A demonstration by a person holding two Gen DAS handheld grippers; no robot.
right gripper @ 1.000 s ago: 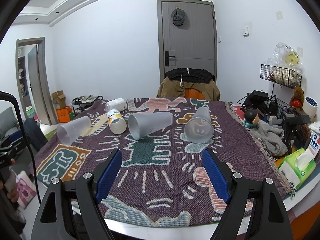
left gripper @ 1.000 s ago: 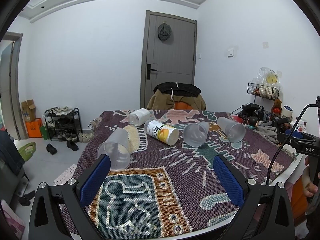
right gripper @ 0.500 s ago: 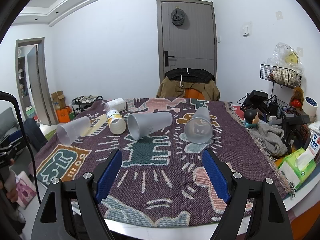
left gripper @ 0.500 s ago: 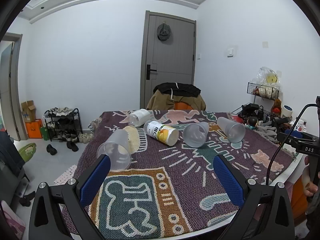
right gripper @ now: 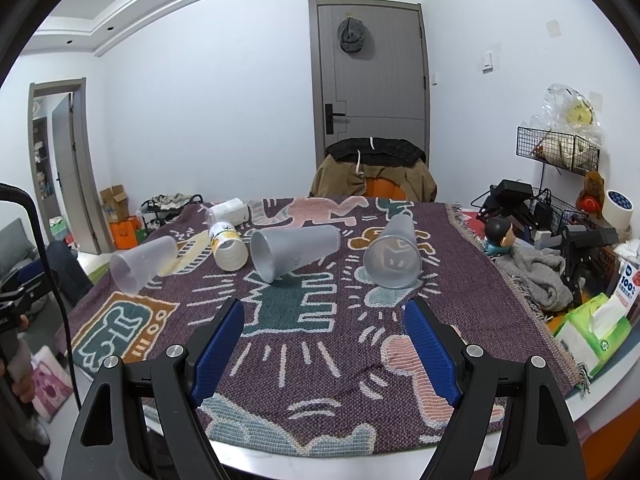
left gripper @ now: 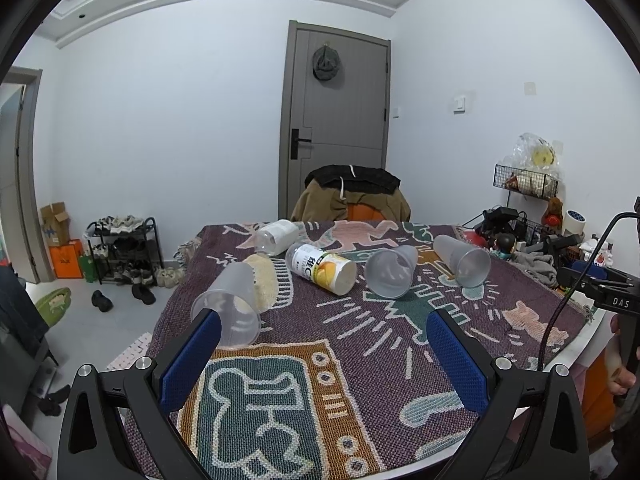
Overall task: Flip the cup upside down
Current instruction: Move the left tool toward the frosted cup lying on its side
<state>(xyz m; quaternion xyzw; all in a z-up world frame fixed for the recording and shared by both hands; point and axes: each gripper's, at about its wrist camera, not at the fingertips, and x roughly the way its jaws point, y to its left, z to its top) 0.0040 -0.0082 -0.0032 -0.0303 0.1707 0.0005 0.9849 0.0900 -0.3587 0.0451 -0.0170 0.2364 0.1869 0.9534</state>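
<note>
Your left wrist camera is sitting low at the near edge of the purple patterned woven blanket (left gripper: 384, 360), looking forward between its two blue-padded fingers (left gripper: 191, 358) toward the grey panelled door (left gripper: 340, 120). It is riding over the blanket's left part, near the frosted plastic cup lying on its side (left gripper: 230, 306). Your right wrist camera is looking toward the same door (right gripper: 370, 92) from the blanket's (right gripper: 320, 336) near edge, further right, with that cup (right gripper: 142, 264) lying off to the left. Both views are sharing the blanket, the door and the brown jacket draped over an orange chair (left gripper: 352, 200) below the door.
</note>
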